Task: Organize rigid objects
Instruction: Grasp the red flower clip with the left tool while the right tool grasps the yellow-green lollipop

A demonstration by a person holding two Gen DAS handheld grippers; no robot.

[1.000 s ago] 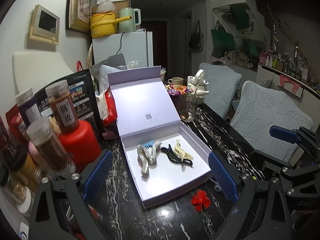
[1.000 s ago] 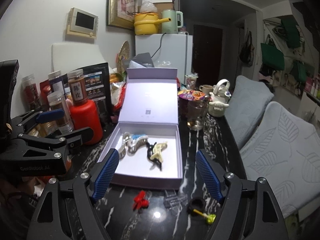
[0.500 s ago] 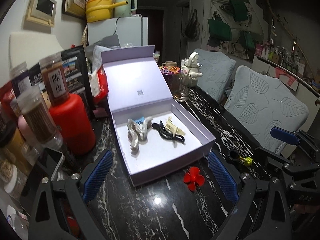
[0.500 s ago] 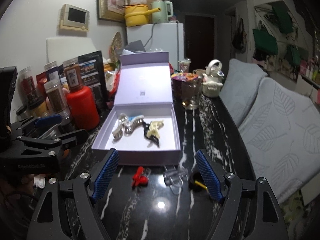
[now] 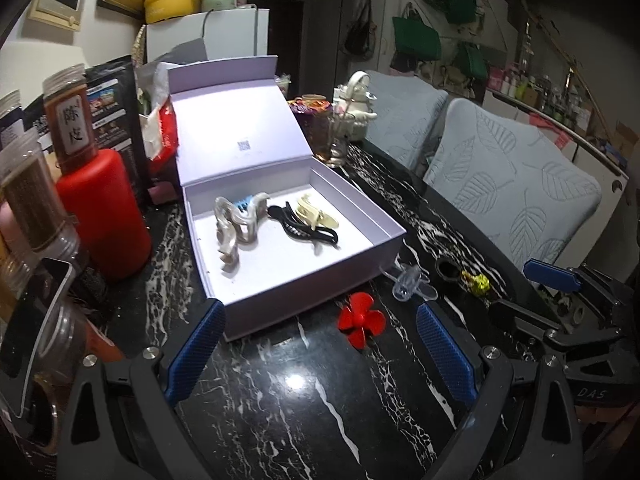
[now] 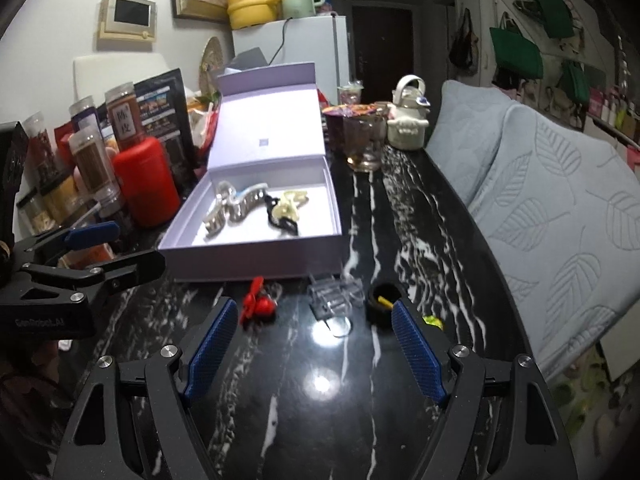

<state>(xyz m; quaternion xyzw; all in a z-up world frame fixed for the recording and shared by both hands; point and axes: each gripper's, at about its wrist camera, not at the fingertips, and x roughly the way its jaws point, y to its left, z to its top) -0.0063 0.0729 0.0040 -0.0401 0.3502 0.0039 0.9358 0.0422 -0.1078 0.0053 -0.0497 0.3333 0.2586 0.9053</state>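
Observation:
An open lilac box (image 5: 362,204) (image 6: 176,246) stands on the black marble table and holds a grey clip (image 5: 236,224), a black clip (image 5: 304,232) and a cream clip (image 5: 316,214). In front of it lie a red flower clip (image 5: 360,318) (image 6: 258,306), a clear clip (image 5: 408,282) (image 6: 334,296) and a black ring with a yellow piece (image 5: 460,274) (image 6: 384,306). My left gripper (image 5: 320,344) is open and empty, near the red clip. My right gripper (image 6: 316,344) is open and empty, just short of the clear clip.
A red canister (image 5: 102,216) and spice jars (image 5: 24,196) crowd the left side. A glass (image 6: 364,148) and a white teapot (image 6: 408,120) stand behind the box. Padded chairs (image 6: 560,184) line the table's right edge.
Both grippers have pulled back and tilted down; the box looks farther away and the loose clips on the table have come into view between the fingers.

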